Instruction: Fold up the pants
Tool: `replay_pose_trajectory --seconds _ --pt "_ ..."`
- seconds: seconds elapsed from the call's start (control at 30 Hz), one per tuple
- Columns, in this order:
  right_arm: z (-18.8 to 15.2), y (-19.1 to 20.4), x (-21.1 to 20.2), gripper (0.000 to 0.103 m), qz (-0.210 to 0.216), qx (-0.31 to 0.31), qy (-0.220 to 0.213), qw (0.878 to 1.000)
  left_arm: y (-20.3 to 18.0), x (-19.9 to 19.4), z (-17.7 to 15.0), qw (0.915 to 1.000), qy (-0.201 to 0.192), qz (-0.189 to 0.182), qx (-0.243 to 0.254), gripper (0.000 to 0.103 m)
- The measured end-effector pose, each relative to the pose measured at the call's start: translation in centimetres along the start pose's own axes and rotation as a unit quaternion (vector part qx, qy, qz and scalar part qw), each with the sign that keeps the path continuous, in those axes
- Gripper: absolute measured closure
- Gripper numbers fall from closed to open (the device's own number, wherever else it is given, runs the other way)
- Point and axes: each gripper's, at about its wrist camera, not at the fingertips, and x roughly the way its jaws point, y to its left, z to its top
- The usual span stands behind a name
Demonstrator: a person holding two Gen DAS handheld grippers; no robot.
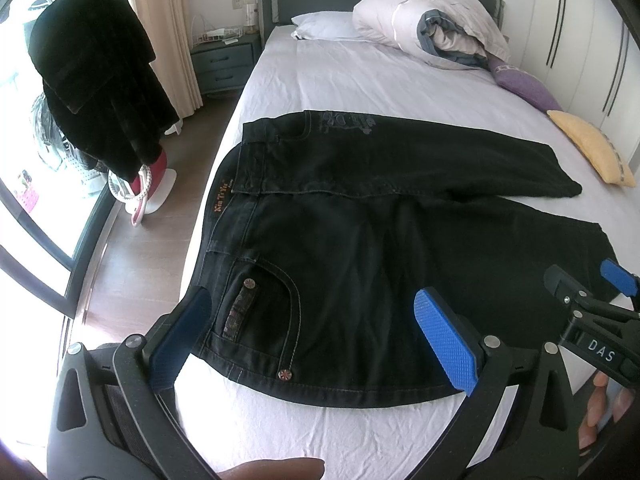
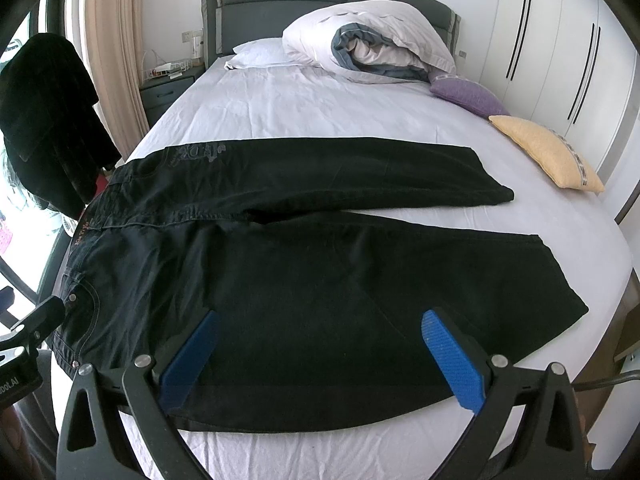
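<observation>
Here we hold the left gripper (image 1: 316, 338) over the waist end of the black denim pants (image 1: 360, 248), its blue fingers (image 1: 446, 344) wide apart and holding nothing. The pants lie flat across the white bed sheet (image 1: 360, 80), waist to the left, both legs spread to the right. Further right, our right gripper (image 2: 320, 354) hovers above the near leg, fingers wide too. We think the stiff denim may slip or bunch if one gripper pinches only the top layer, giving a crooked fold.

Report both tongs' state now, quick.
Left tongs: open, holding nothing, above the waist of the black pants.
Right tongs: open, holding nothing, above the near pant leg.
</observation>
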Motion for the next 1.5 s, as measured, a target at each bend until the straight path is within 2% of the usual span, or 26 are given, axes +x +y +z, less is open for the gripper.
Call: replay_pose_trajectory --seconds 1.5 --pt "-0.38 0.17 0.45 0.000 0.001 0.001 0.002 1.000 -0.12 0.36 -0.55 1.0000 0.002 0.001 0.001 0.000"
